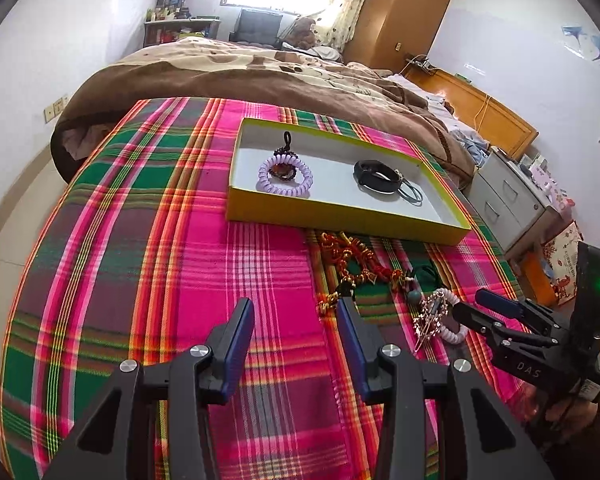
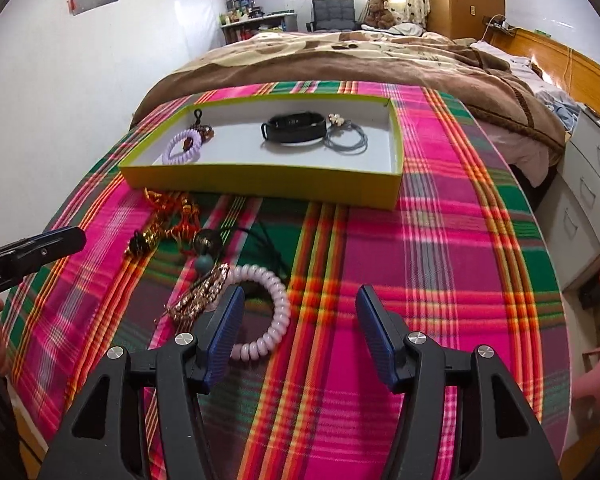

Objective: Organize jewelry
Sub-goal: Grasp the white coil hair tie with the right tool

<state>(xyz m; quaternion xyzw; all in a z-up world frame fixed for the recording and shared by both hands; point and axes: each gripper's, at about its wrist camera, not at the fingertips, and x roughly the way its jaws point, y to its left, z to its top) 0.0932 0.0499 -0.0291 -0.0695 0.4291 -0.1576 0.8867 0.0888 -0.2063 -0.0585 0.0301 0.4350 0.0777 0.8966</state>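
- Right wrist view is showing my right gripper point(image 2: 298, 330) hanging with its jaws spread wide and nothing between them; the pink spiral hair tie point(image 2: 266, 312) is lying just left of the gap, partly tucked behind the left pad.
- A gold rhinestone hair clip point(image 2: 198, 298) is touching that tie on its far-left side, and a teal bead on a dark cord point(image 2: 204, 263) is sitting just beyond them.
- I am keeping my left gripper point(image 1: 296, 344) partly open and empty too, over bare plaid blanket point(image 1: 180, 264), with the red-and-gold knotted cord point(image 1: 352, 258) lying just ahead of its right pad.
- Well ahead of both tongs, the yellow-green box lid point(image 2: 260, 184) is already holding a lilac spiral tie point(image 2: 182, 146), a black fitness band point(image 2: 294, 127) and grey elastic loops point(image 2: 346, 138).
- I am judging the sorting to be partway along, with the loose heap between tongs and tray still waiting.
- Next I am needing to shift the right tongs left so the pink tie sits between the pads, taking care not to snag the clip.
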